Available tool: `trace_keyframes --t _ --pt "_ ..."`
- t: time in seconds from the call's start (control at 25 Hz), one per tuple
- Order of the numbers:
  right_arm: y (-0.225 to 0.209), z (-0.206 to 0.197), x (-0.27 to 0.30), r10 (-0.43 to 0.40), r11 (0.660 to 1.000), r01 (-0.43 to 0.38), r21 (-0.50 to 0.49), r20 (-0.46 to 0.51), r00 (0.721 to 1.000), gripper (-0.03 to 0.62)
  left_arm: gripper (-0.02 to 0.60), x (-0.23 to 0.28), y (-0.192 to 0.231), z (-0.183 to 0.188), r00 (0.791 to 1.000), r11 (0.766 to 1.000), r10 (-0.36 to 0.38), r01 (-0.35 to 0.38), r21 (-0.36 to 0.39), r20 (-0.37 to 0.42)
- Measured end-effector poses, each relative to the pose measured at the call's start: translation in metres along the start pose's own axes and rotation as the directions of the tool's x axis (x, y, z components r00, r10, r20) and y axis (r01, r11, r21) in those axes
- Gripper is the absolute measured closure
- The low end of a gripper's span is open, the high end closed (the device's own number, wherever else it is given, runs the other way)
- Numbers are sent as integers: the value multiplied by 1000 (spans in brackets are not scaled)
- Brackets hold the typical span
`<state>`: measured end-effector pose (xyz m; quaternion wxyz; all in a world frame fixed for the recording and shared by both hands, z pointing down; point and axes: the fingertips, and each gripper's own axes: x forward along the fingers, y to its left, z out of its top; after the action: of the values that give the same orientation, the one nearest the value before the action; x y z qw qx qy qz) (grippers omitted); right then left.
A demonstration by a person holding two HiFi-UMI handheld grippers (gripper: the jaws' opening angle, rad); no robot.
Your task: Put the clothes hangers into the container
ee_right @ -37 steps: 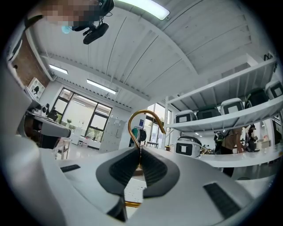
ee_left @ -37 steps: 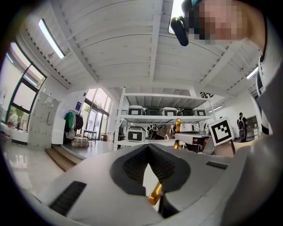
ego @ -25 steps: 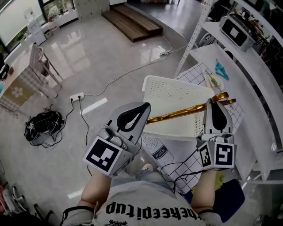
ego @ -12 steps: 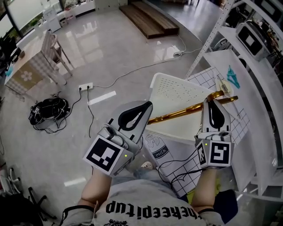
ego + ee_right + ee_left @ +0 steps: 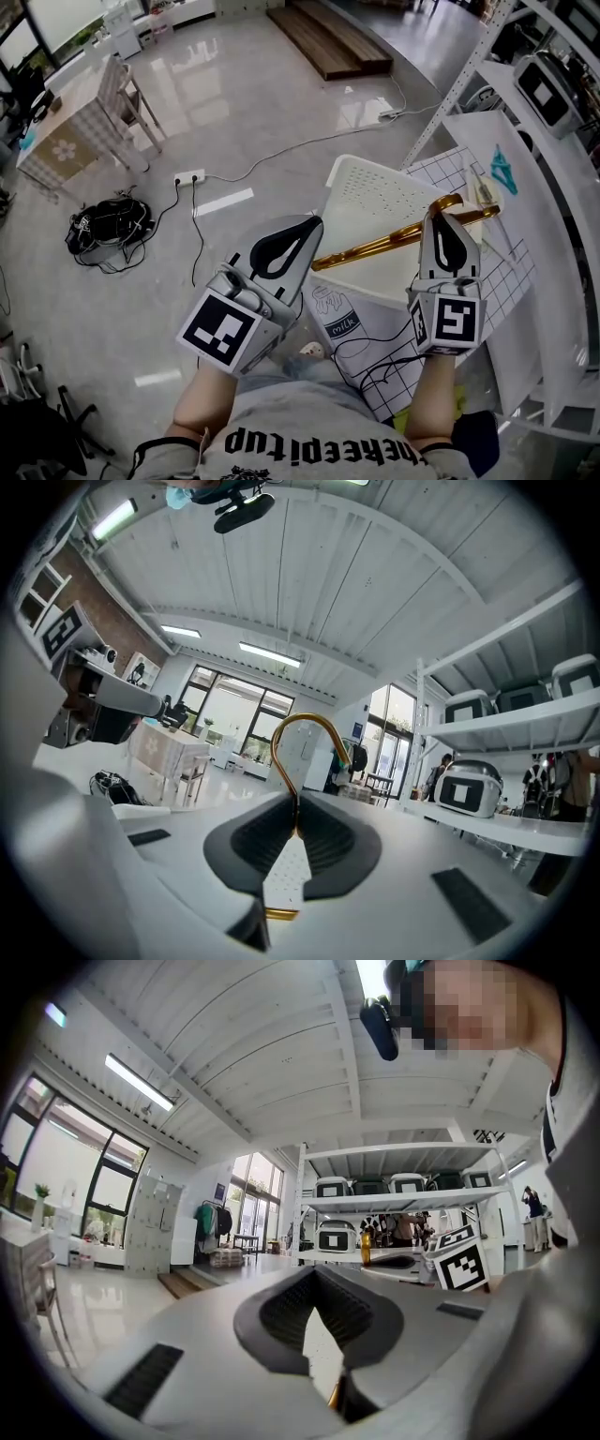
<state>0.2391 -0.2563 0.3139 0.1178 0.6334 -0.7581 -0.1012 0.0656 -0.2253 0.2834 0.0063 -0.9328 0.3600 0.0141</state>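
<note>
Nearest me, the left gripper (image 5: 302, 231) hangs over the floor side of the work. In the left gripper view its jaw tips meet (image 5: 316, 1274) with nothing pinched at them. A gold glint (image 5: 335, 1393) shows low in the gap between the pads. I judge it is the hanger's near end lying beneath; I cannot tell whether it touches.

The right gripper (image 5: 442, 223) is clamped on the gold hanger (image 5: 375, 248) at the neck of its hook. The right gripper view confirms this: the pads are pressed together on the thin wire (image 5: 294, 808) and the hook (image 5: 305, 728) curls up above them.

Key relation: the hanger's long axis runs crosswise from the right gripper toward the left one. Its free end stops just beside the left gripper's flank. The whole bar lies across the white perforated container (image 5: 394, 192), which sits ahead of both grippers. The right gripper is the one carrying the hanger; the left is only near its end.

The head view gives the bar's lie over the container, which neither gripper view shows. The right gripper view shows perforated white (image 5: 286, 869) directly under the jaws.

Farther off, a teal hanger (image 5: 504, 171) lies on the white shelf surface, well apart from the container.
</note>
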Motion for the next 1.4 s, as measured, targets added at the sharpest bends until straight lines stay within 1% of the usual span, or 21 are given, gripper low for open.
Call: trace_keyframes --t 0.2,0.36,0.72,0.88,1.0,1.12,1.32,1.4 --pt "1 -11 7 0 1000 0 12 -33 999 548 568 2 4 -1 1000 1000 11 -11 -2 0" --pt "0 -21 11 9 998 -5 60 -59 998 548 568 4 7 -1 1000 1000 15 -15 -5 -2" --pt "11 -33 20 84 992 -72 106 -112 990 535 568 7 11 -4 1000 1000 15 -15 -13 -8" --pt "17 -37 22 127 983 -107 148 -128 984 504 568 8 12 -4 1000 1000 10 -10 -15 -9" --pt "20 -39 23 138 982 -116 151 -143 980 502 568 8 13 -4 1000 1000 7 -7 -16 -9" --pt "26 -46 24 171 976 -142 163 -183 968 502 568 8 12 -5 1000 1000 5 -5 -17 -8" --pt "33 -53 27 208 971 -169 171 -241 948 462 568 8 14 -4 1000 1000 4 -5 -19 -6" --pt "35 -56 26 223 968 -183 173 -254 941 462 568 8 14 -4 1000 1000 5 -5 -18 -8"
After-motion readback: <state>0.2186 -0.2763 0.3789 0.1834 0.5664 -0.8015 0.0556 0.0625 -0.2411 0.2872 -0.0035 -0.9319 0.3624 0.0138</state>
